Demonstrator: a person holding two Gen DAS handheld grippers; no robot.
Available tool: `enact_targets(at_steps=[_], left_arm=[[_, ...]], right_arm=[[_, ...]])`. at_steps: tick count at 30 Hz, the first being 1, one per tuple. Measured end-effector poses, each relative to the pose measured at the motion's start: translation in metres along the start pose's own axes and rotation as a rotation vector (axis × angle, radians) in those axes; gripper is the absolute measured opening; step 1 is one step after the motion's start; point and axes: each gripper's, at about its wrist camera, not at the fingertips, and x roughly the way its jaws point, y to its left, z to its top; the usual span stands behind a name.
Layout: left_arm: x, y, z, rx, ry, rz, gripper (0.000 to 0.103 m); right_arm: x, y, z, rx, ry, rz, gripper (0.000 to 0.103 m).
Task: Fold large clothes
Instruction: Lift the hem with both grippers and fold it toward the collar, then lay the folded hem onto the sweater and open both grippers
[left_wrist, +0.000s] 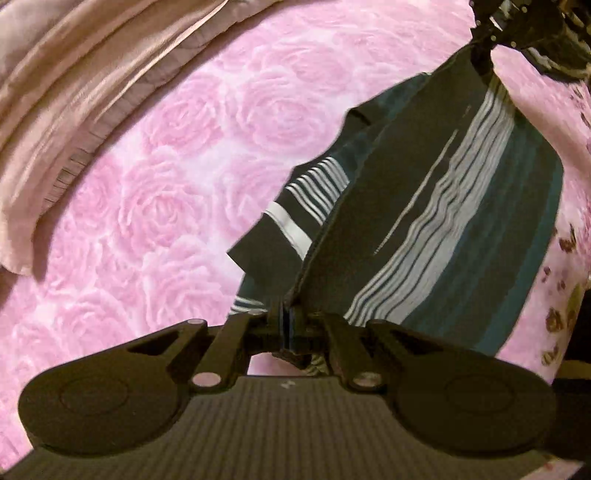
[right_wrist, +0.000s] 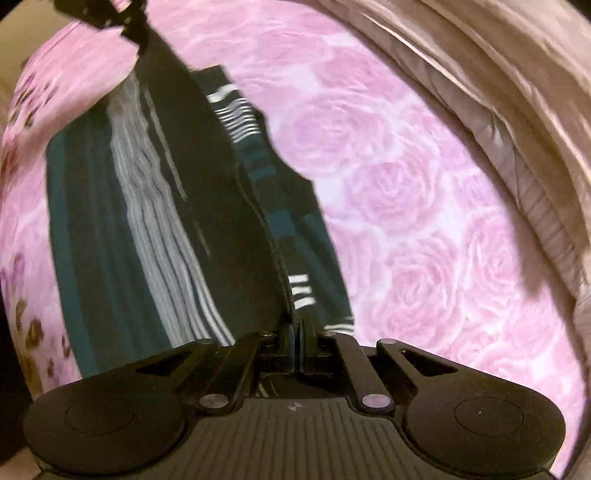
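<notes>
A large striped garment (left_wrist: 443, 206), black with teal and white bands, hangs stretched above a pink rose-patterned bedspread (left_wrist: 166, 192). My left gripper (left_wrist: 291, 321) is shut on one corner of its edge. In the left wrist view the right gripper (left_wrist: 484, 55) pinches the far corner at the top right. In the right wrist view the same garment (right_wrist: 155, 206) runs from my right gripper (right_wrist: 295, 332), shut on its near corner, up to the left gripper (right_wrist: 136, 33) at the top left. A folded layer with white stripes (right_wrist: 236, 114) hangs behind the taut edge.
A beige satin blanket (left_wrist: 74, 92) lies bunched along the far side of the bed, also the blanket (right_wrist: 498, 92) at the right in the right wrist view. The bedspread (right_wrist: 424, 221) spreads beneath the cloth. A flowered edge of the bedding (left_wrist: 561, 258) shows at the right.
</notes>
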Motion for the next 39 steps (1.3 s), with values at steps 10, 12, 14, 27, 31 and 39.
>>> enact_targets(at_steps=[10,12,14,27,31,39], left_arm=[[0.09,0.042,-0.003,-0.103,0.011,-0.054,0.003],[0.086,0.048,-0.008,-0.147,-0.021,-0.004,0.012],[0.076,0.057,-0.014,-0.196,-0.047,0.057,0.012],[0.096,-0.006,-0.044,-0.194,-0.104,0.032,0.013],[0.105,0.006,-0.051,-0.251,-0.128,0.007,0.015],[0.069,-0.014,-0.062,-0.243,-0.079,0.14,0.014]], right_arm=[[0.088,-0.043,0.005,0.204,-0.025,-0.006,0.001],[0.089,-0.051,-0.002,0.278,-0.057,-0.048,0.01],[0.077,-0.056,-0.01,0.338,-0.092,-0.16,0.011],[0.071,-0.005,-0.047,0.548,-0.212,-0.059,0.014],[0.07,-0.019,-0.074,0.6,-0.261,-0.115,0.014],[0.029,-0.006,-0.096,0.668,-0.226,-0.225,0.026]])
